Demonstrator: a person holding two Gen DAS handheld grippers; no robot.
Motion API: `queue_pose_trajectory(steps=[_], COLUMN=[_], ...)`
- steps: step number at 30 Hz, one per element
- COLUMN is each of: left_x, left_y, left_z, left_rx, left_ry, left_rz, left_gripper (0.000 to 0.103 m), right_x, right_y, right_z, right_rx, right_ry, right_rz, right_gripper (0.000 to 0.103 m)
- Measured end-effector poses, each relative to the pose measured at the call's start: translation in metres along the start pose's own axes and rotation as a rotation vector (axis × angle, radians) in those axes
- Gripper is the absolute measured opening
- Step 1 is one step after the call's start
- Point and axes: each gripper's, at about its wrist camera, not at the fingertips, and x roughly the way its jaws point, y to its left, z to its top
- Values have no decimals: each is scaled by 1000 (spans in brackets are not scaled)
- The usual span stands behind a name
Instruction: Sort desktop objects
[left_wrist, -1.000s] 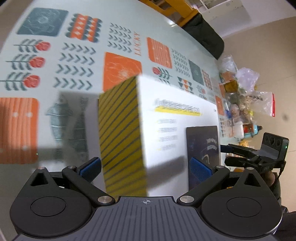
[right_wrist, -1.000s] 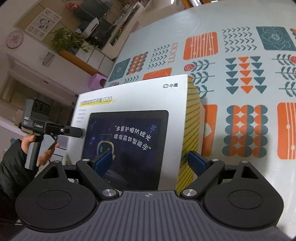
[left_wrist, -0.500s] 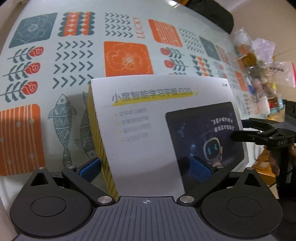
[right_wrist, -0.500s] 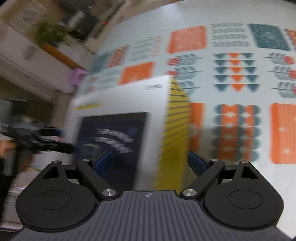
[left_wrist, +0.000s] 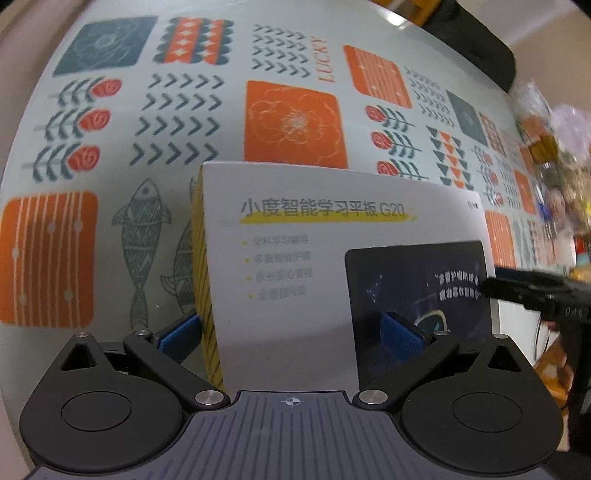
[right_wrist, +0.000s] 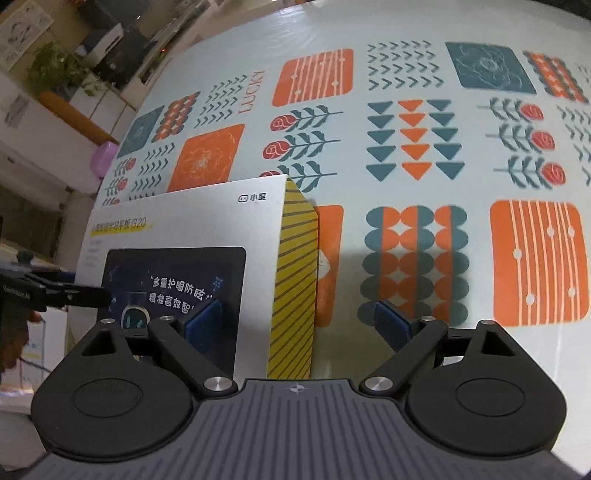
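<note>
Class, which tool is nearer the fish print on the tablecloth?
Left. The left tool straddles the box end beside the fish print; the right tool straddles the opposite end.

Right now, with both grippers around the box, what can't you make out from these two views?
- Box near end: both views, hidden behind the gripper bodies.
- Left gripper contact: pads straddle the box; touching or not is unclear.
- Right gripper contact: same doubt; its outer pad appears clear of the striped side.
- Clutter at the table's far end: left view, blurred.
- Small bullet text on the box: left view, too blurred to read.
</note>
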Motion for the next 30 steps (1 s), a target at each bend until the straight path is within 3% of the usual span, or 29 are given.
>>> queue_pose_trajectory(steps=[4, 8, 12, 14, 17, 20, 24, 27, 30], left_x=[0, -2, -15, -31, -49, -46, -33, -24, -16], left_y=[4, -3, -27, -41, -56, -70, -71, -72, -85], left_z=[-6, -7, -12, -18, -27, -31, -37, -42, -51], left_rx=[-63, -47, 20, 44, 50, 61, 14, 24, 101], left_ry=[-5, -27, -61, -110, -180, -203, -196, -194, -198], left_rz=[-1, 39, 155, 158, 124, 126, 129, 173, 272], left_gripper=[103, 103, 103, 103, 103, 103, 103, 103, 103], right_x=[-1, -4, -12, -26, -46, -40, -19, -10, -4], right_y=[4, 20, 47, 65, 82, 92, 93, 93, 98], right_z=[-3, -7, -9, -14, -16, -12, -6, -3, -8], right_rx=[-4, -68, -140, -174, -164, -165, -146, -140, -157], right_ry=[-23, -61, -97, -156, -218, -202, -153, -141, -119], right_rz=[-23, -103, -226, -255, -181, -125, -149, -161, -167], right_gripper=[103, 103, 103, 103, 103, 103, 103, 103, 103])
